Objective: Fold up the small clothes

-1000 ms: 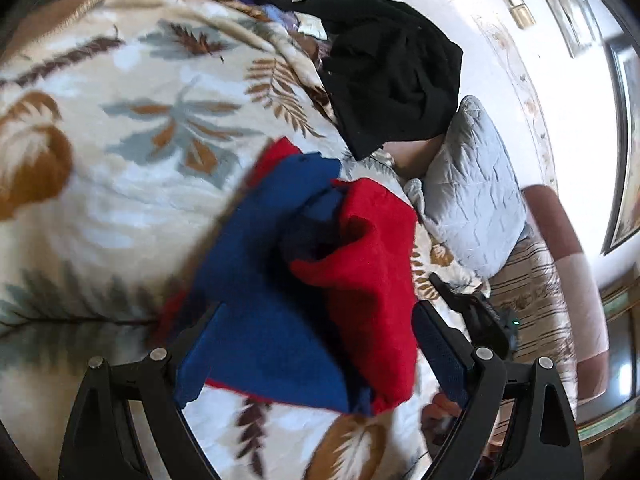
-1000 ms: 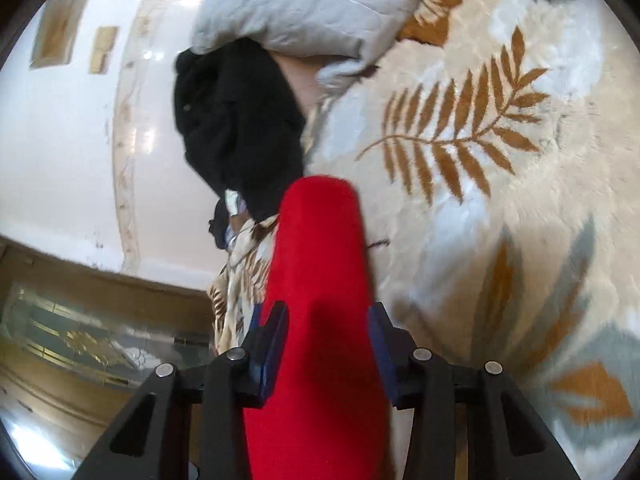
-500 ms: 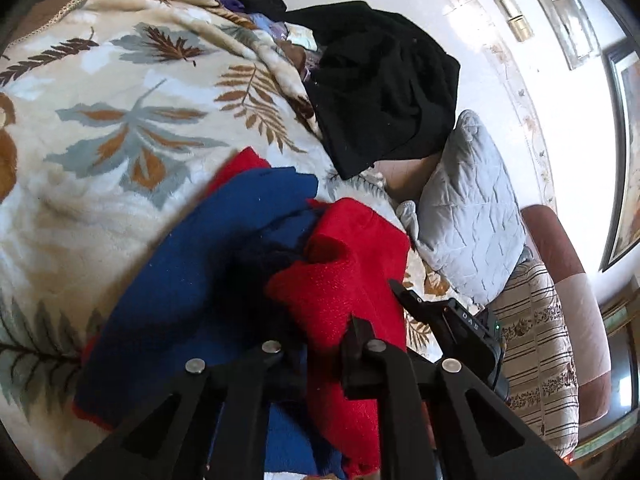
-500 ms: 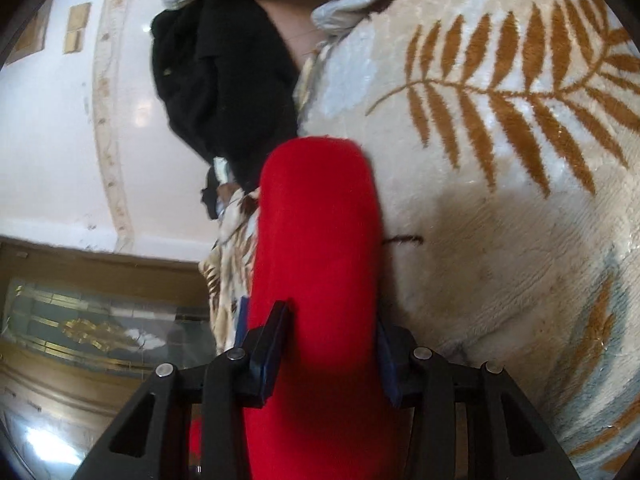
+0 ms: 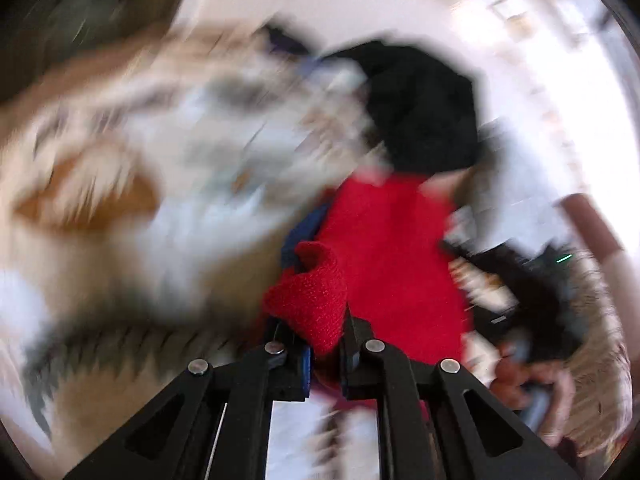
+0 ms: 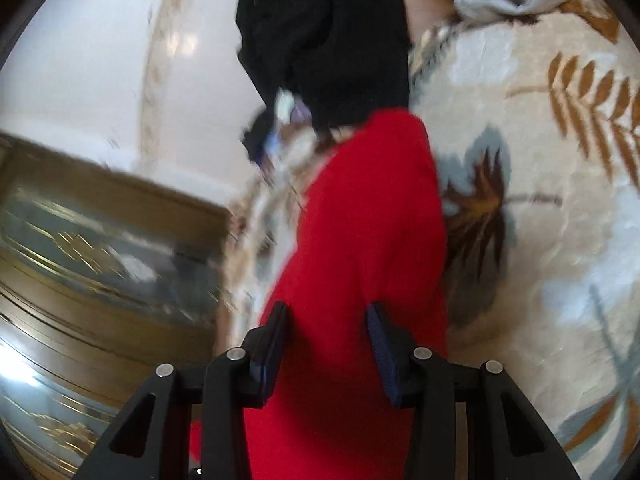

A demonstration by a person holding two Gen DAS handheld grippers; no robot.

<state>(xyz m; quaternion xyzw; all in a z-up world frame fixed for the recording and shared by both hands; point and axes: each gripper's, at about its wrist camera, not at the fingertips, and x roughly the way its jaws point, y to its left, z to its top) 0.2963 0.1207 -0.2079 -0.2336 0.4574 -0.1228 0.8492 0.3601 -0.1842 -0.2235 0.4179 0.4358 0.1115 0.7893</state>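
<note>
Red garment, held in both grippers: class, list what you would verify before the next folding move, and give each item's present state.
1. Left gripper has cloth between its jaws: ok, a bunched fold of the red garment sits there.
2. Right gripper grips the red garment: ok, cloth fills the gap.
3. Left wrist view sharp enough to judge placement: not ok, heavy blur.
4. Black clothes lie apart from the garment: cannot tell, they overlap in view.
5. Leaf-print blanket offers a bare landing area: ok.
</note>
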